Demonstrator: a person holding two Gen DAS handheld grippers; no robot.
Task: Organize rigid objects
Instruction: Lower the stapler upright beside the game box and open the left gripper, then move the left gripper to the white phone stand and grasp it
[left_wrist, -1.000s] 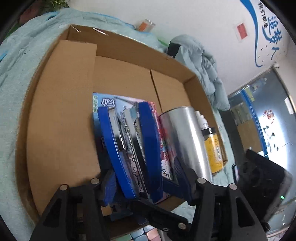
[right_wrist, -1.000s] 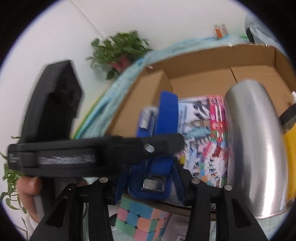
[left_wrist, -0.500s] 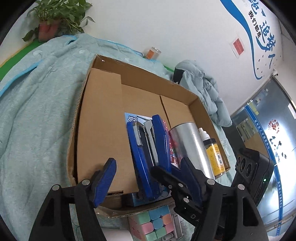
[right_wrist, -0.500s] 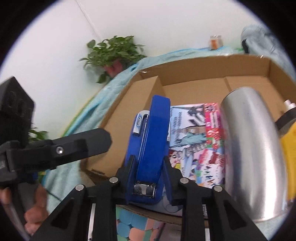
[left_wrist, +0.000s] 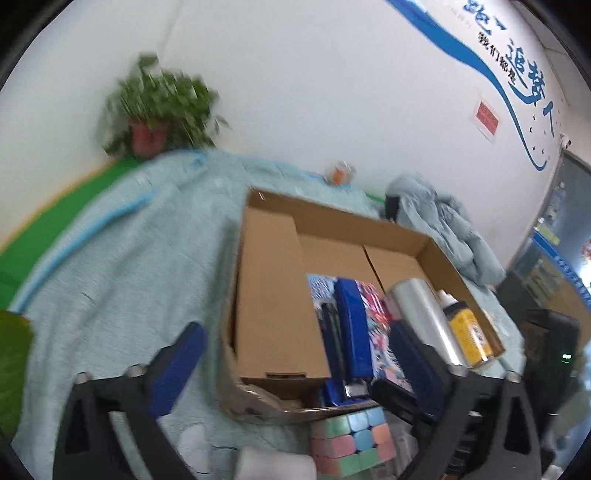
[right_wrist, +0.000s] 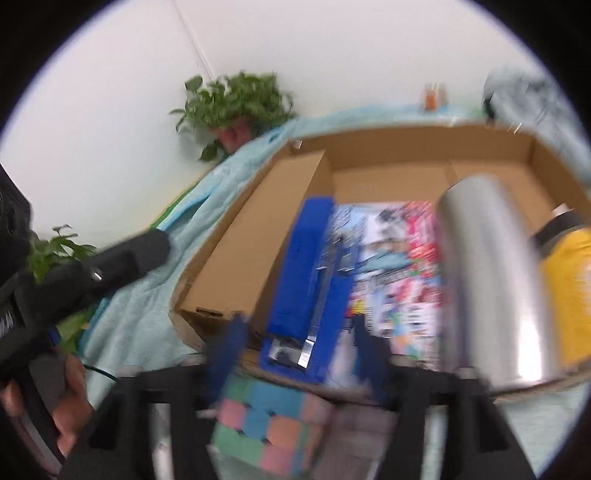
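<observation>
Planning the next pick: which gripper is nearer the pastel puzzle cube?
Right. The right gripper hangs just above the pastel puzzle cube; the left gripper sits further left.

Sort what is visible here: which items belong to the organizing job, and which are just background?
Job items: cardboard box; blue stapler; silver can; yellow bottle; printed booklet; pastel puzzle cube, outside the box.

Background: potted plant; teal blanket; bundled jacket; small jar by the wall; wall lettering.
</observation>
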